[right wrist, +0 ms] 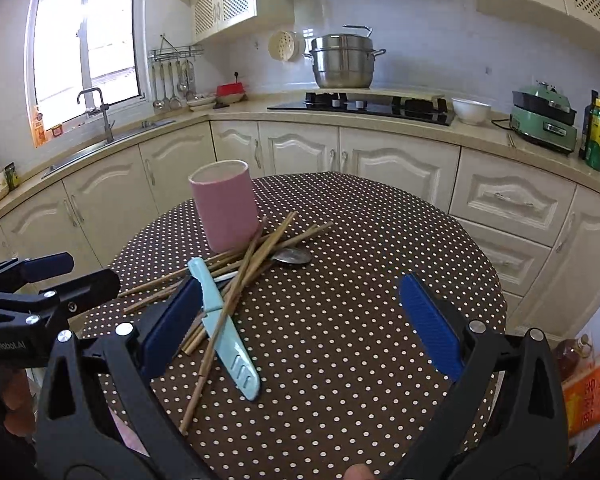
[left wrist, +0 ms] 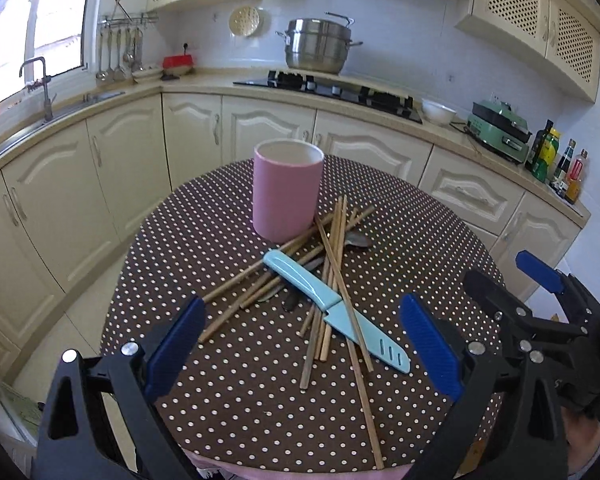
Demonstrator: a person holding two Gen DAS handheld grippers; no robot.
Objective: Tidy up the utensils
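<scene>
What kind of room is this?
It looks like a home kitchen. There is a steel pot on a stove, a sink with a tap, and a table with a polka-dot cloth holding chopsticks.

The polka-dot tablecloth (right wrist: 360,320) lies bare right of the chopstick pile (right wrist: 256,256), while the upright pink cup (right wrist: 226,208) blocks the pile's far-left side.

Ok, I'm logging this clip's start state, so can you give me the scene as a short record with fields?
surface: round table with a brown polka-dot cloth
container: pink cup, upright, nothing visible inside
utensils: chopsticks in a crossed pile, light blue knife lying among them, metal spoon partly under the pile
left gripper: open, empty
right gripper: open, empty
</scene>
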